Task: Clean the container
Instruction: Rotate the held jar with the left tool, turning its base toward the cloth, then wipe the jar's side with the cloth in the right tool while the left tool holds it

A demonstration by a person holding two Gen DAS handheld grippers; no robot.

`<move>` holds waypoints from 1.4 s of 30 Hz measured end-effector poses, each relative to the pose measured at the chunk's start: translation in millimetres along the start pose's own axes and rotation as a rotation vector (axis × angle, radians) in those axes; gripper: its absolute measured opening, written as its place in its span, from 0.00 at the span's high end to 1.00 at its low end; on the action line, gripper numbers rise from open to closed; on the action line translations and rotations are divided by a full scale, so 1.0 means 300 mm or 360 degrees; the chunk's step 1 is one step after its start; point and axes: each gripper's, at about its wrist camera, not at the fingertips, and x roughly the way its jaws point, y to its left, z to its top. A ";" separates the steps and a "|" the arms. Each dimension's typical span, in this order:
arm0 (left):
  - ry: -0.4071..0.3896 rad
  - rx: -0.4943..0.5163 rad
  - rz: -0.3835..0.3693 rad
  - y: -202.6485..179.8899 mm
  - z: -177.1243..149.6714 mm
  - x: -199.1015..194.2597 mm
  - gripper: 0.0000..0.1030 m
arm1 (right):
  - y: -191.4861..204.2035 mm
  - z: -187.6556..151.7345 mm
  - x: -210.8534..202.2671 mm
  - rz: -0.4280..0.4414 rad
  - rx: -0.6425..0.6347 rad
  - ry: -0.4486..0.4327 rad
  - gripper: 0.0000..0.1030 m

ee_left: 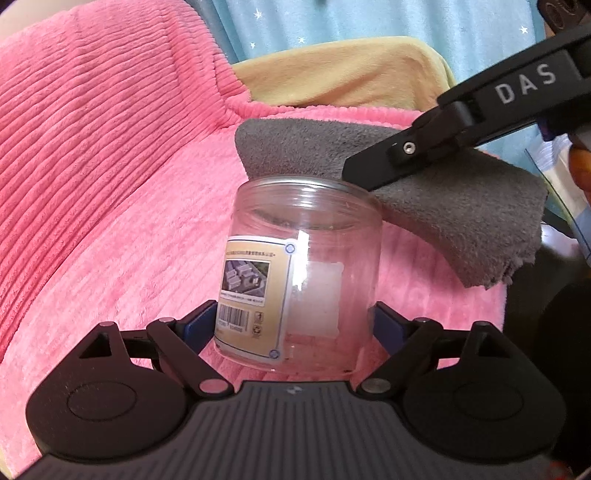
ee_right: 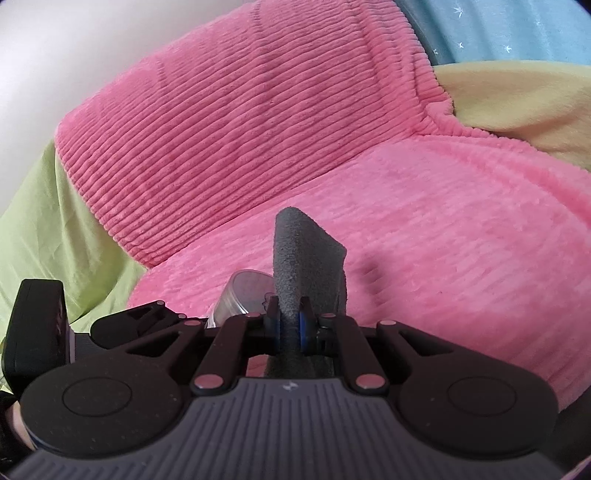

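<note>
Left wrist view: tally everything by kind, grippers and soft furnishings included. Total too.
Grippers: 2, the left gripper shut on the clear jar, the right gripper shut on the grey cloth
Jars: 1, clear jar
Cloths: 1, grey cloth
Blankets: 2, pink blanket, yellow blanket
Curtains: 1, blue starred curtain
Total: 7

Lying across the seat and backrest, a pink ribbed plush cover (ee_right: 258, 122). Showing beside it, a pale yellow blanket (ee_left: 332, 70) and green sheet (ee_right: 44, 229). Hanging behind, a blue star-printed curtain (ee_left: 369, 18). Glowing softly at upper left, a white wall (ee_right: 55, 55).
</note>
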 end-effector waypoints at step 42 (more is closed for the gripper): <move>-0.0037 -0.0205 -0.0032 0.042 0.022 0.131 0.17 | 0.010 0.002 0.096 0.0137 -0.0087 0.0002 0.94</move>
